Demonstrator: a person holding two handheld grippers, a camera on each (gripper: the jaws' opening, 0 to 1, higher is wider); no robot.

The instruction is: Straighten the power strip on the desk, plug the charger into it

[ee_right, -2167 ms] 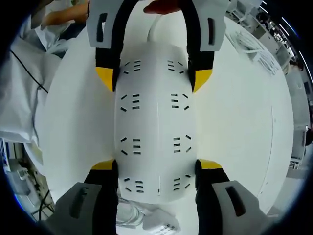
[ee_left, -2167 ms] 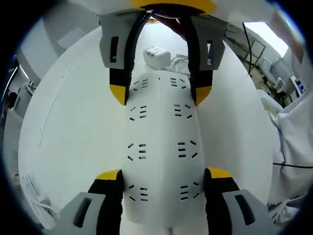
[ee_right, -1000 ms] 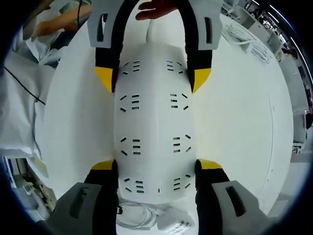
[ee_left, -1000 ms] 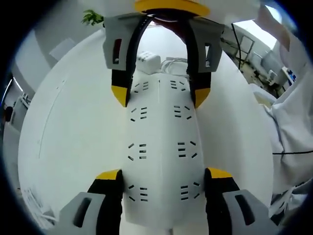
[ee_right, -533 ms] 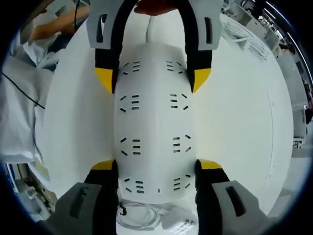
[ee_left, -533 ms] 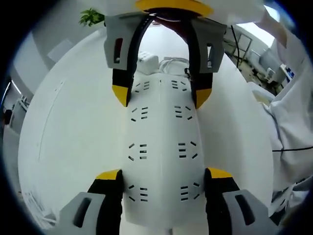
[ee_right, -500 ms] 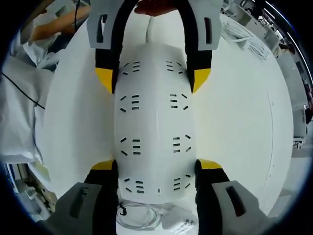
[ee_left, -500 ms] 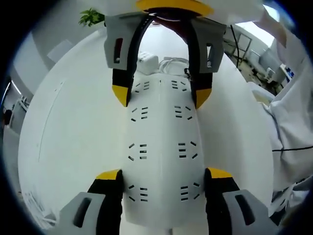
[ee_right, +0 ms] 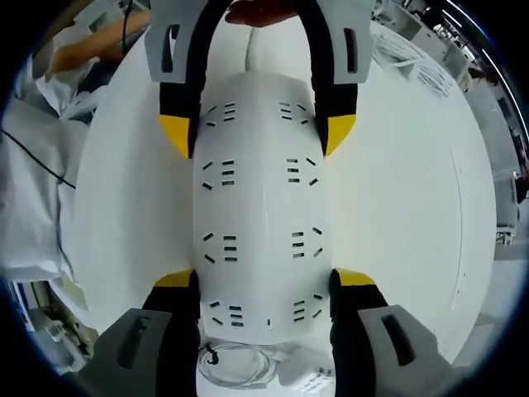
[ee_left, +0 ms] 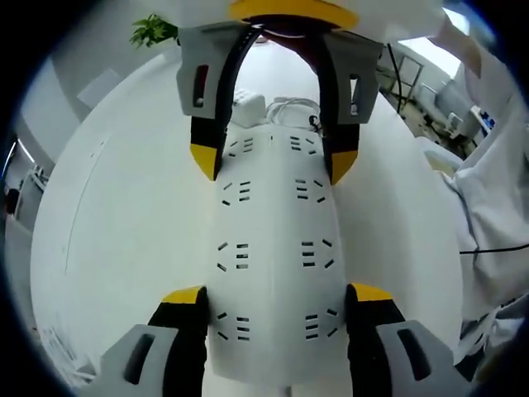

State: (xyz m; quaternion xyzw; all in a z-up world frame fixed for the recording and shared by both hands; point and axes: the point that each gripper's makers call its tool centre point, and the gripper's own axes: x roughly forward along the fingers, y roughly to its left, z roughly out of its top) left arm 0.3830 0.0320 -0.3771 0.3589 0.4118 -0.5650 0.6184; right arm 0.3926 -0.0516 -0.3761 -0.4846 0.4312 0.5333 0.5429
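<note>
Charger half hidden behind right gripper; both it and left gripper clamp strip ends, jaws wide

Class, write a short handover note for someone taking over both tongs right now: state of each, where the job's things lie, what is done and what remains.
Left tongs: shut on the long white plastic power strip at one end, jaws pressing its two long sides.
Right tongs: shut on the same strip at the opposite end; they also appear at the top of the left gripper view.
The strip lies flat on the white desk, all sockets showing empty.
The small white block charger with its coiled white cable rests on the desk just past the strip's right-tongs end.
Done: strip gripped at both ends.
Left: finish straightening, release, pick up the charger and plug it in.
</note>
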